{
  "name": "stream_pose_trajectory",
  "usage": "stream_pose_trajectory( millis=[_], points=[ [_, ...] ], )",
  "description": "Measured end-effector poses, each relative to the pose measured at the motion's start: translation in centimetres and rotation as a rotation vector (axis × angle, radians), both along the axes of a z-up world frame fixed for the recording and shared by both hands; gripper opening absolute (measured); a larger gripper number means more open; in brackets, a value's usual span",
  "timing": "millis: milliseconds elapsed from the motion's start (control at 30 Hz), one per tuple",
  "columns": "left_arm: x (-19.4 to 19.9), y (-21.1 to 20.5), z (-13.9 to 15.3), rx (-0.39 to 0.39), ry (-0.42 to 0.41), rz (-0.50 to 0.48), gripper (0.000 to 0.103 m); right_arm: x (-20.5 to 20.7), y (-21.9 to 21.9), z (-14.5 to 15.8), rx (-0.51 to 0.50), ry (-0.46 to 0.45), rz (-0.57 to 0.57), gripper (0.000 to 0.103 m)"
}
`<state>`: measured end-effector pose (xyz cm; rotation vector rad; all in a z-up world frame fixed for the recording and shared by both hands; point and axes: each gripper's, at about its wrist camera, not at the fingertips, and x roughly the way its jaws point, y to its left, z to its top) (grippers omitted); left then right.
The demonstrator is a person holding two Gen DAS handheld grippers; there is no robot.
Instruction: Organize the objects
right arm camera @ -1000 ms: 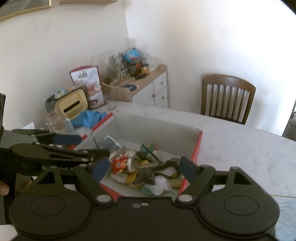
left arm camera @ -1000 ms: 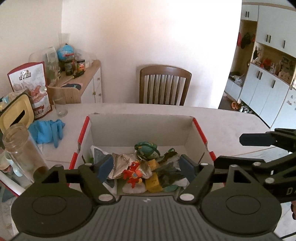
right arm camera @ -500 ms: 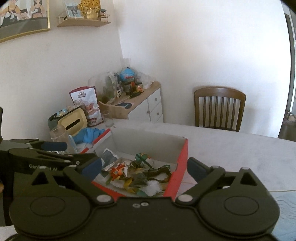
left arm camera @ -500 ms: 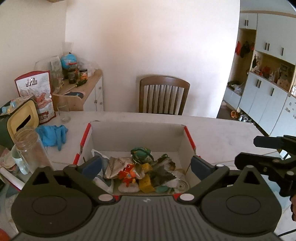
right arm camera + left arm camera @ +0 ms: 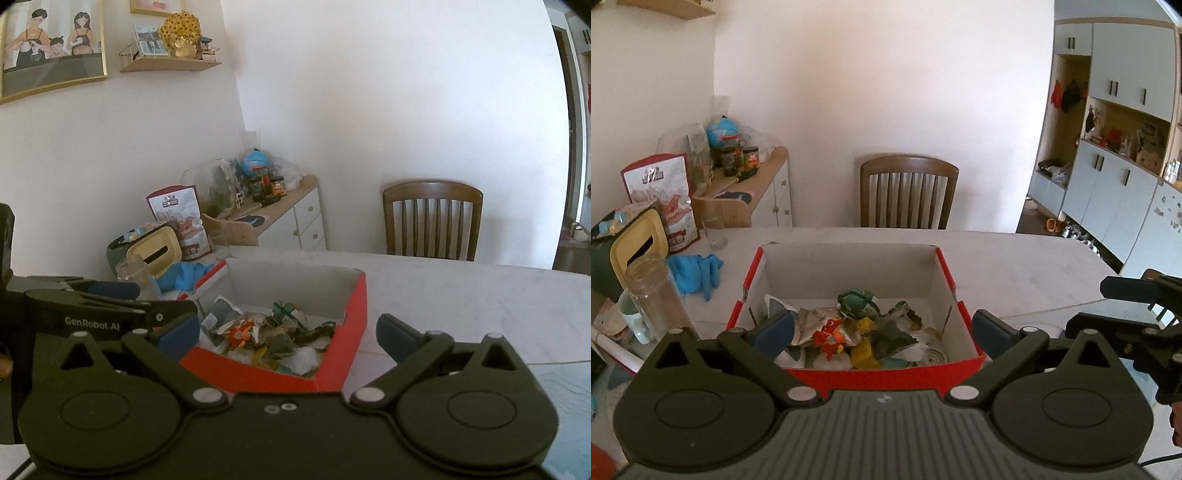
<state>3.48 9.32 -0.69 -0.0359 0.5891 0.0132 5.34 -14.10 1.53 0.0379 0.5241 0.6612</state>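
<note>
A red cardboard box (image 5: pixel 886 376) with a white inside stands on the pale table (image 5: pixel 1015 266). It holds a heap of small things: a red toy (image 5: pixel 829 338), a green round item (image 5: pixel 855 301), a yellow block (image 5: pixel 862 350) and crumpled wrappers. My left gripper (image 5: pixel 882 328) hovers open at the box's near edge, with nothing between its pads. In the right wrist view the box (image 5: pixel 354 314) sits just ahead and left of centre. My right gripper (image 5: pixel 288 330) is open too and holds nothing. Its fingers (image 5: pixel 1126 290) show at the right edge of the left wrist view.
Left of the box are blue gloves (image 5: pixel 696 273), a glass jar (image 5: pixel 653 295), a yellow-lidded container (image 5: pixel 635 247), a snack bag (image 5: pixel 661 192) and a drinking glass (image 5: pixel 714 225). A wooden chair (image 5: pixel 908 192) stands behind the table, a cluttered sideboard (image 5: pixel 764 192) at the back left.
Both grippers drew back from the box and rose slightly. Their jaws spread wider. The box now looks smaller and farther off in both views.
</note>
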Motion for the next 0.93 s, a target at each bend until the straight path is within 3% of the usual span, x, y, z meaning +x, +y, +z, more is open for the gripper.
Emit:
stream_pose_trajectory(
  millis=[933],
  points=[
    [-0.5, -2.0, 0.3, 0.019, -0.007, 0.008, 0.103, -1.7, -3.0, -0.3, 0.018, 0.016, -0.069, 0.102]
  ],
)
